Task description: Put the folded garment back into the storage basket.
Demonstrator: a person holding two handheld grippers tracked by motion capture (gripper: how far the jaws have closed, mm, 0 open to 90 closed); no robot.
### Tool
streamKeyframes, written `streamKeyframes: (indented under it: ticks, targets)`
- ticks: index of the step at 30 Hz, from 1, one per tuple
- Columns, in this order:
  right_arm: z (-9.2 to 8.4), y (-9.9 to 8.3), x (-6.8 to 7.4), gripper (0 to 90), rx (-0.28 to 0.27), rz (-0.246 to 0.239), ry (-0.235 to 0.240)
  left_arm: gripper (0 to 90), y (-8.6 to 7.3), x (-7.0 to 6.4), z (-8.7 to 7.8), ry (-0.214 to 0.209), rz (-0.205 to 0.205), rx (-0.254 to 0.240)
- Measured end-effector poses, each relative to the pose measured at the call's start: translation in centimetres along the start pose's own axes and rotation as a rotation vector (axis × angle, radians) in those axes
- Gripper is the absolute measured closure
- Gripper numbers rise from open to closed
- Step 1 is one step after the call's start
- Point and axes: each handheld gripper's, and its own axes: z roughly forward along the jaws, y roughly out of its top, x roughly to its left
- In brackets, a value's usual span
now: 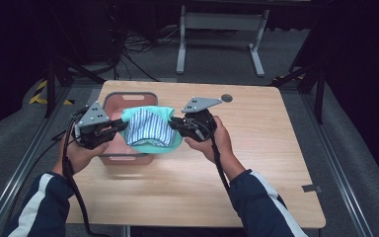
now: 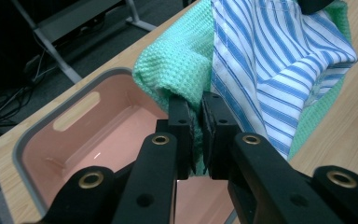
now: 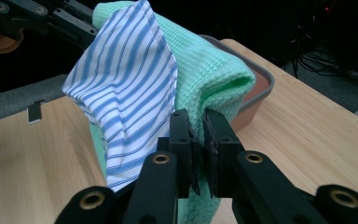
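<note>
On the wooden table (image 1: pixel 256 163), a pink bin (image 1: pixel 109 101) sits toward the left. Above it, the left gripper (image 1: pixel 120 126) pinches one end of a green cloth (image 1: pixel 170 144) with a blue-striped cloth (image 1: pixel 148 129) lying on it; the right gripper (image 1: pixel 176 123) clamps the green cloth's other end.

cloths (image 1: pixel 150 129) above bin (image 1: pixel 112 100), bin at table (image 1: pixel 256 148) left.

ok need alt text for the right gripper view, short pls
The right gripper pinches a green waffle-weave cloth with a blue-striped white cloth draped on it, lifted above a wooden table. A pink bin sits behind.
</note>
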Motion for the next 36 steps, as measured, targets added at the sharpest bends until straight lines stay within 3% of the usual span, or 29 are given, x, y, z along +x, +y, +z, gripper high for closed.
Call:
streamKeyframes:
  ticks: [6, 19, 36]
  targets:
    - [1.1, 0.9, 0.5, 83.0, 0.0, -0.009, 0.012, 83.2, -0.6, 0.8, -0.6, 0.026, -0.01, 0.008]
    - [5.3, 2.1, 1.9, 83.0, 0.028, -0.028, 0.049, 83.2, -2.8, 2.9, -1.7, 0.081, -0.051, 0.04]
    - [10.0, 1.4, 2.3, 82.8, 0.083, -0.016, 0.07, 83.2, -5.4, 4.0, -0.6, 0.112, -0.082, 0.081]
